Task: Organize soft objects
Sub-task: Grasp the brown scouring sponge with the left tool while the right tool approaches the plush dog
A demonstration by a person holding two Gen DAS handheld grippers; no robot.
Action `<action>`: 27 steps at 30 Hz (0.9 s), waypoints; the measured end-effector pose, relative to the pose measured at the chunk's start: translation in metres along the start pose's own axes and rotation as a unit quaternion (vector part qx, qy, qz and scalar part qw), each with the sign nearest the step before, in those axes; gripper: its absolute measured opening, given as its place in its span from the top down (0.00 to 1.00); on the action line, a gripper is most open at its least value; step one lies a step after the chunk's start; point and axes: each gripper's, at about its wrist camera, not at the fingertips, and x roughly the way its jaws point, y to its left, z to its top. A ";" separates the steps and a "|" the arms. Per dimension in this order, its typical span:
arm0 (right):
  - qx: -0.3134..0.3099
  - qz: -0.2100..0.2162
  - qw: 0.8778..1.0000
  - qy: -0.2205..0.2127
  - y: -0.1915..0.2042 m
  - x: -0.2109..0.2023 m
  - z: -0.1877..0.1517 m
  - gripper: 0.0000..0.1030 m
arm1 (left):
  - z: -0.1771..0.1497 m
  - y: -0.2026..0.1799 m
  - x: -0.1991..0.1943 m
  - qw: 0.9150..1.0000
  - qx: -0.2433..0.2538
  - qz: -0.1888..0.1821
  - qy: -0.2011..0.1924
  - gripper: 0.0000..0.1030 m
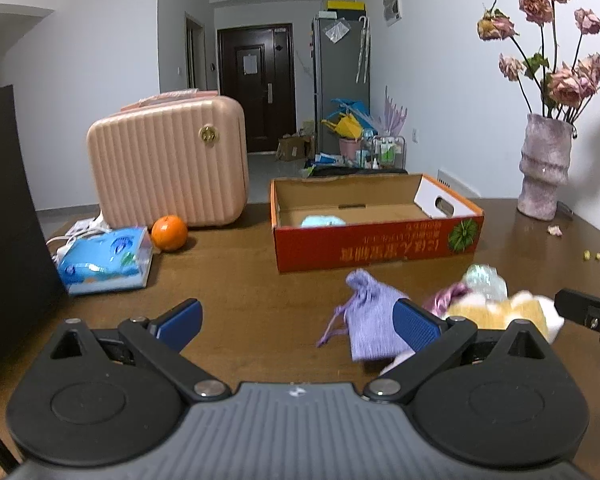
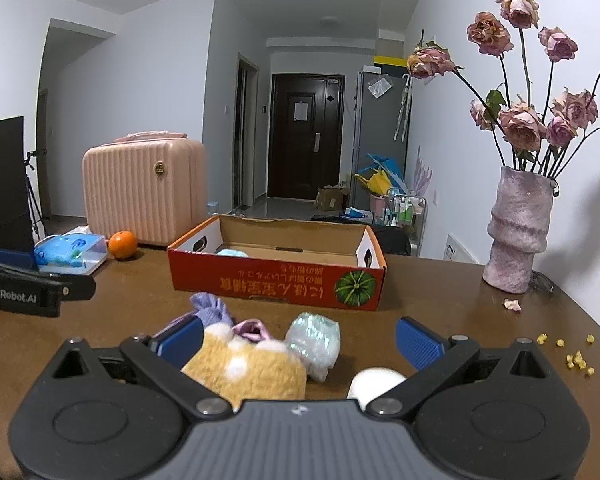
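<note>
Both grippers gape (plush toy [image 2: 246, 372] between right's fingers).

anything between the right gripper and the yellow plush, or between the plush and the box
Nothing visible. The yellow plush lies between the open right gripper fingers. A bare strip of table separates it from the box, whose front wall it must clear.

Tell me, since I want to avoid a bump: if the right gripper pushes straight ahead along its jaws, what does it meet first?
Most likely the yellow plush toy, which already lies between the open jaws of the right gripper. The iridescent pouch sits just beyond it, then the orange cardboard box. Depth is hard to judge.
</note>
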 end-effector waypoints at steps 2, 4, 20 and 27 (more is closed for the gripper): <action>-0.002 0.000 1.000 0.001 0.003 -0.007 -0.005 0.00 | -0.006 0.001 -0.004 1.000 0.001 0.001 0.006 0.00; -0.004 -0.001 1.000 0.003 0.006 -0.012 -0.009 0.00 | -0.012 0.001 -0.007 1.000 0.003 0.001 0.012 0.00; 0.008 -0.003 0.999 0.031 0.013 -0.028 -0.038 0.00 | -0.050 -0.005 -0.010 0.998 0.022 0.000 0.066 0.00; 0.018 -0.006 0.999 0.045 0.009 -0.018 -0.045 0.00 | -0.062 -0.012 0.012 0.995 0.031 0.009 0.094 0.00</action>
